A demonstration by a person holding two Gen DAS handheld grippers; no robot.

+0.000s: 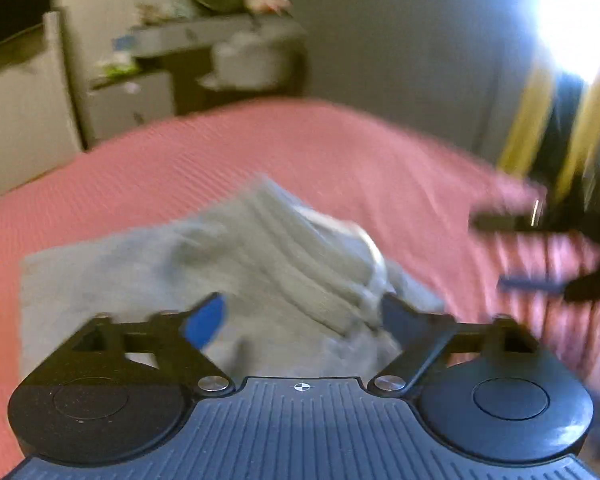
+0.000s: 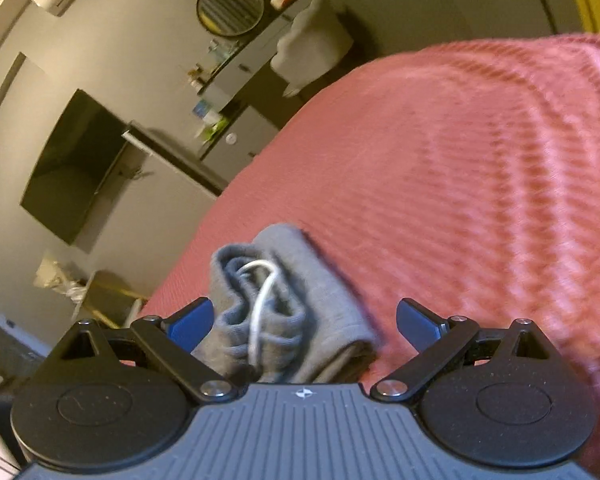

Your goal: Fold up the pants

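Grey pants (image 2: 288, 304) bunched on pink bedspread (image 2: 480, 168). My left gripper (image 1: 300, 316), right gripper (image 2: 304, 320) both spread wide, holding nothing. Fabric looks soft, light, floppy; best pinched at waistband edge.

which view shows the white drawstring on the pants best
The right wrist view. There the drawstring shows as a sharp white loop against the bunched waistband of the gray pants, just ahead of the open fingers. The left wrist view is motion-blurred; the pants appear, but no drawstring can be made out.
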